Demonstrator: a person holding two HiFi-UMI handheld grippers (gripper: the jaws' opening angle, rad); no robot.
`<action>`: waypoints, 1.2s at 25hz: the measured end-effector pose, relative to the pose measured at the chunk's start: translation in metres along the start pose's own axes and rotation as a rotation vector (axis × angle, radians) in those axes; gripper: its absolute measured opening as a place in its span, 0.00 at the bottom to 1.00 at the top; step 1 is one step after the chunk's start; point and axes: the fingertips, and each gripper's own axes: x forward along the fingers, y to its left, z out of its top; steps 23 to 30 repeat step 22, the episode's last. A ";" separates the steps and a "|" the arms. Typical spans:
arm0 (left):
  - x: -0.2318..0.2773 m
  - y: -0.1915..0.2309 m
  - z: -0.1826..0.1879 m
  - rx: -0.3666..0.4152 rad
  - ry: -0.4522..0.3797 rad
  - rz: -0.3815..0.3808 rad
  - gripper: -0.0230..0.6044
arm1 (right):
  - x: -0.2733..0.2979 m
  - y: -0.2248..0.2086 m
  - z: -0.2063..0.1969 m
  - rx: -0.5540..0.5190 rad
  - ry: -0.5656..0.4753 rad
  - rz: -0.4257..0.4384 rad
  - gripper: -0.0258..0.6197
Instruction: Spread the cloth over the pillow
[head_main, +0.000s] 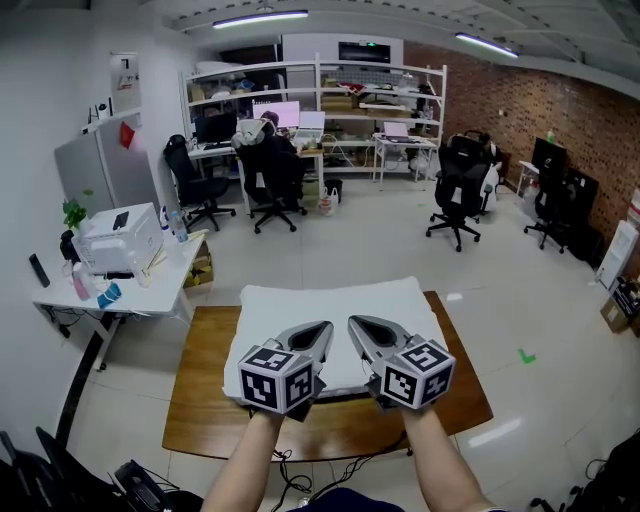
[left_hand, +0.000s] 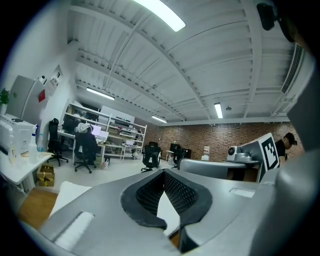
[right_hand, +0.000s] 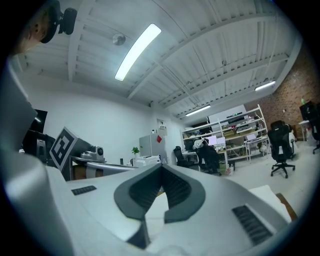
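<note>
Left hand-held gripper (head_main: 318, 333): clenched, its two jaw tips meeting with nothing pinched between them. It is held level over the near edge of the pillow, and its marker cube (head_main: 276, 380) faces the camera.
Left gripper view: the dark ribbed pads (left_hand: 181, 194) close to a point. Only white surface shows through the gap behind them.
Right hand-held gripper (head_main: 362, 328): also clenched and empty, just to the right of the left one. The two noses point towards each other and the far side of the table.
Right gripper view: the pads (right_hand: 176, 189) are together at the tip, with nothing caught in them.
Pillow (head_main: 330, 300): white and flat, lying on the far middle part of the table, its near edge under the two grippers. I cannot tell a separate cloth from the pillow's own white surface.
Table (head_main: 205, 400): brown wood, with bare strips to the left, right and near side of the pillow.
Forearms: both reach in from the near edge, one behind each cube.
Left of scene: a white side desk (head_main: 150, 290) carrying a printer (head_main: 118, 238).
Far: office chairs (head_main: 458, 190), shelving (head_main: 330, 100) and a brick wall (head_main: 560, 120) to the right.
</note>
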 end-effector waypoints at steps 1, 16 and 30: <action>0.000 -0.001 -0.001 0.000 0.003 -0.001 0.04 | 0.000 0.000 -0.001 0.001 0.003 0.003 0.04; 0.002 -0.006 -0.004 0.002 0.010 -0.004 0.04 | 0.000 0.000 -0.006 -0.001 0.014 0.012 0.04; 0.001 -0.010 -0.005 -0.002 0.015 -0.004 0.04 | -0.002 0.000 -0.004 -0.010 0.023 0.011 0.04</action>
